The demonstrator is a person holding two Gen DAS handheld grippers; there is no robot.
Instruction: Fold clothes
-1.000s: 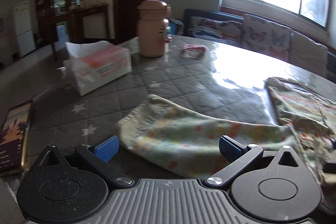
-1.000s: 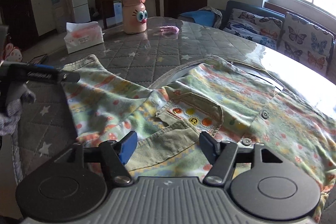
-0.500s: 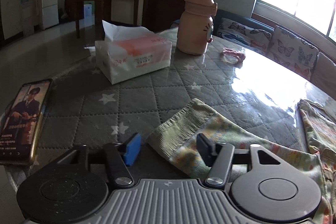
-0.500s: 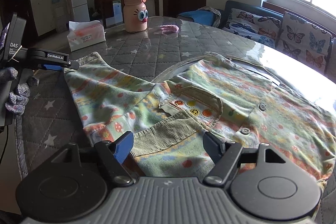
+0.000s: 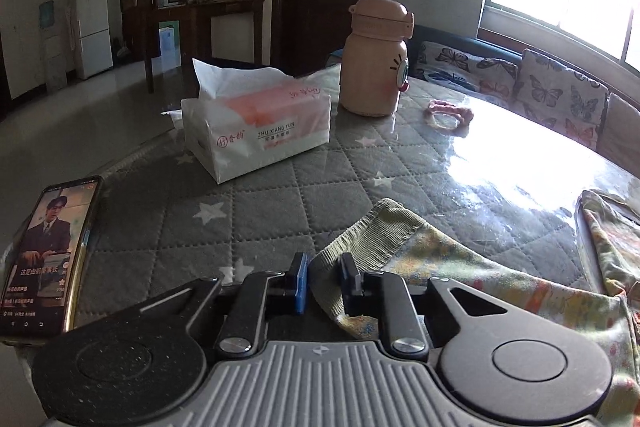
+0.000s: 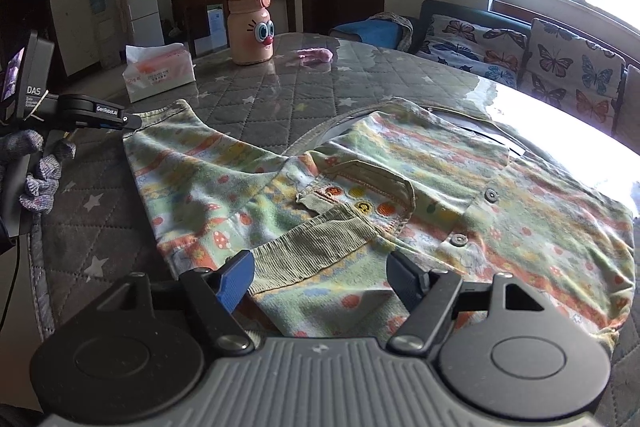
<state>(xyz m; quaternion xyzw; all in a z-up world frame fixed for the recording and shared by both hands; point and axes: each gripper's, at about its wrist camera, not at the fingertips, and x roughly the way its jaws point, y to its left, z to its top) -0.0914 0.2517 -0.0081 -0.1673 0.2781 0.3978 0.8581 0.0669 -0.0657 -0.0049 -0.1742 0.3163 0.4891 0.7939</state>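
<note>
Half a second ago the left claw (image 5: pixel 323 281) was open around the sleeve end; now its two fingers have squeezed shut on the ribbed cuff (image 5: pixel 376 231) of the little shirt (image 6: pixel 400 187). The right claw (image 6: pixel 320 277) is wide open, holding nothing, and hangs just over the shirt's ribbed green collar. The shirt lies spread flat on the desk (image 6: pixel 280 99), soft and bumpy, with green, orange and yellow pictures and round snap buttons. The desk is round, with a grey quilted cover sewn in diamonds with white stars, under a shiny clear sheet that glows by the window. On it stand a squashy white and pink tissue pack (image 5: pixel 256 131), a fat peach bottle (image 6: pixel 250 27) with cartoon eyes, a pink hair tie (image 5: pixel 450 111) and a flat phone (image 5: pixel 44 255). Behind sits a butterfly sofa (image 6: pixel 520 55).
</note>
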